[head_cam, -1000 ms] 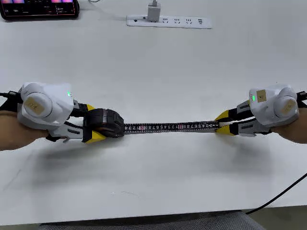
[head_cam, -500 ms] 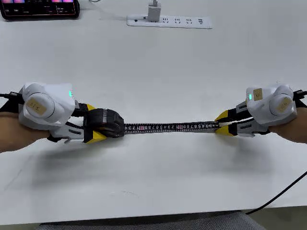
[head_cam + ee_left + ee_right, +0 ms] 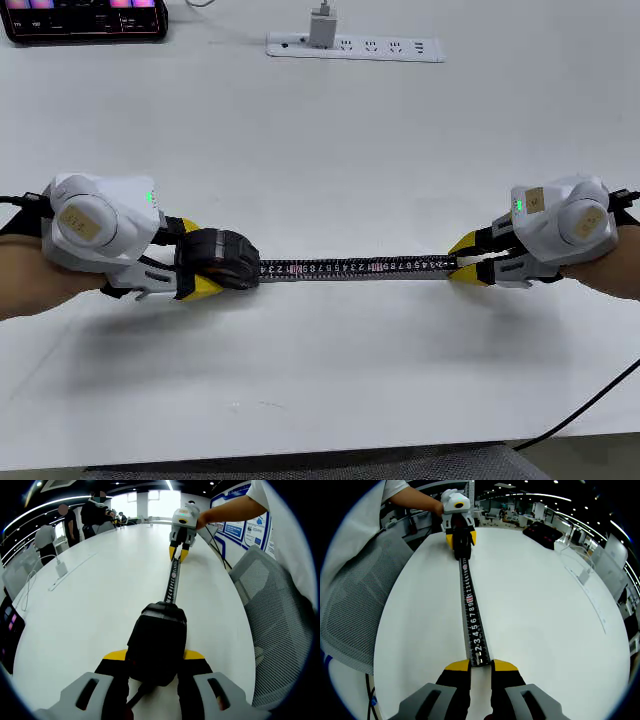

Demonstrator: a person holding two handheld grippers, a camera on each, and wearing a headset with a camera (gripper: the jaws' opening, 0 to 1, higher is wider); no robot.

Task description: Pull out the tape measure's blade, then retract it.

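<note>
Grey mesh chair (image 3: 300, 462) pokes in at 6 o'clock of the head view, then it's plain white table (image 3: 330, 380).

Mid-table is where it's happening. At 9 o'clock the left gripper (image 3: 197, 257) is clamped across the black case (image 3: 222, 258), its jaws closed only as far as the case's sides allow. My guess is that's to anchor the body so the spring can't drag it along. In the left gripper view the case (image 3: 157, 640) sits snug between the yellow tips.

The blade (image 3: 355, 267) runs straight out of the case toward 3 o'clock, numbers up. It's either just off the table or skimming it, can't say which.

At 3 o'clock the right gripper (image 3: 464, 260) is pinched almost fully closed on the blade's end, and the right gripper view has the blade (image 3: 471, 615) ending right between its tips. Holding both ends keeps it taut and flat.

Pull-out looks about done to me. Retracting would mean walking that end back slowly so it doesn't whip.

Way back, a power strip (image 3: 355, 45) sits at 12 o'clock and a dark device (image 3: 85, 18) at 11, both well apart from all this.
</note>
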